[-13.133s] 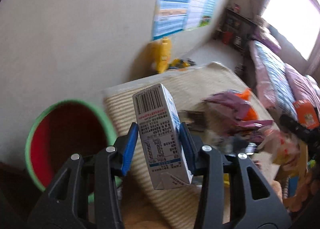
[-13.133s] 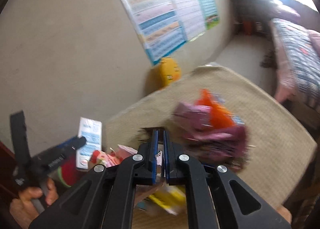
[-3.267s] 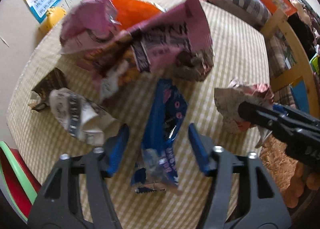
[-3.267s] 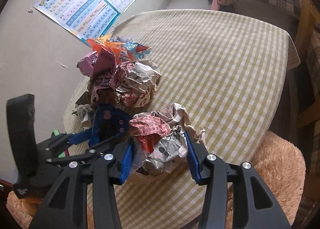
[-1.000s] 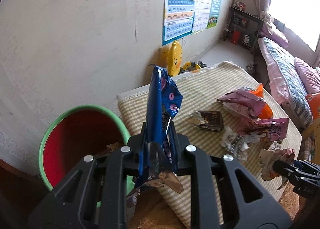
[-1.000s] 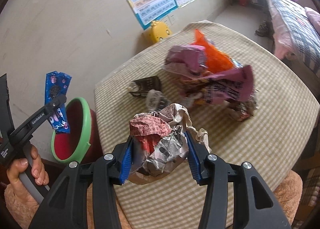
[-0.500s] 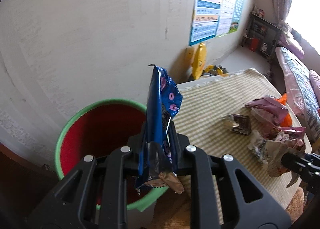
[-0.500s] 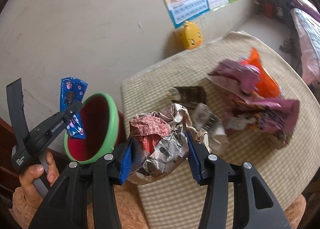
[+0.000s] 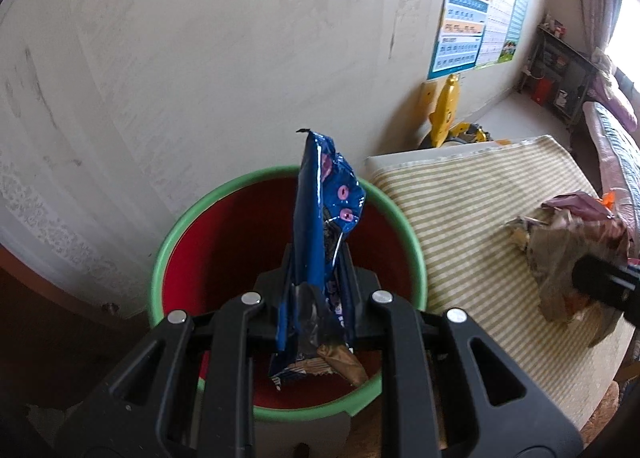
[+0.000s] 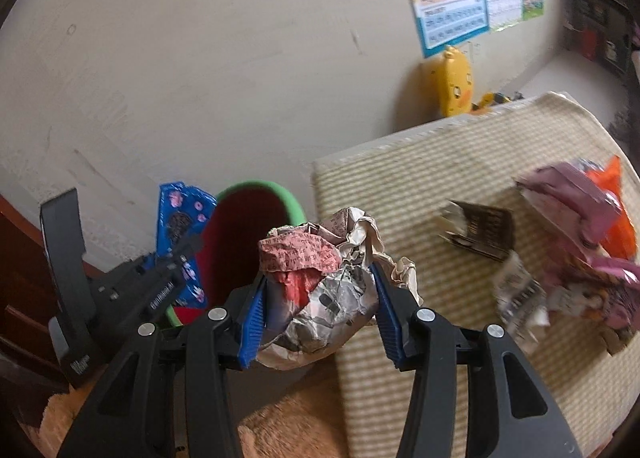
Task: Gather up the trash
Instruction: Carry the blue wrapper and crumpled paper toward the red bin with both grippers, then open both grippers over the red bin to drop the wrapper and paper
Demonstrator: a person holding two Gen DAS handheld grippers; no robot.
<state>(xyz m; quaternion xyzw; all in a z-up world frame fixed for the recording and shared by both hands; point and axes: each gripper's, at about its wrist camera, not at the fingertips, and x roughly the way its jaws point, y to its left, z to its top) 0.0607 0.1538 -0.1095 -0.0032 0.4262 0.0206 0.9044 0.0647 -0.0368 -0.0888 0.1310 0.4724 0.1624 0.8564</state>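
Two claws gripping trash, blue wrapper (image 9: 326,218) over bin (image 9: 404,226), wrapper print unreadable

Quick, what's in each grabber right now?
Left gripper: shut on the blue wrapper, over the red bin.
Right gripper: shut on the crumpled paper wad.

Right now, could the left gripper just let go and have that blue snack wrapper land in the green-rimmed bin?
Probably yes. The left gripper holds the blue snack wrapper over the open mouth of the green-rimmed bin, with nothing between them. The right gripper, holding a crumpled paper wad, is off to the side.
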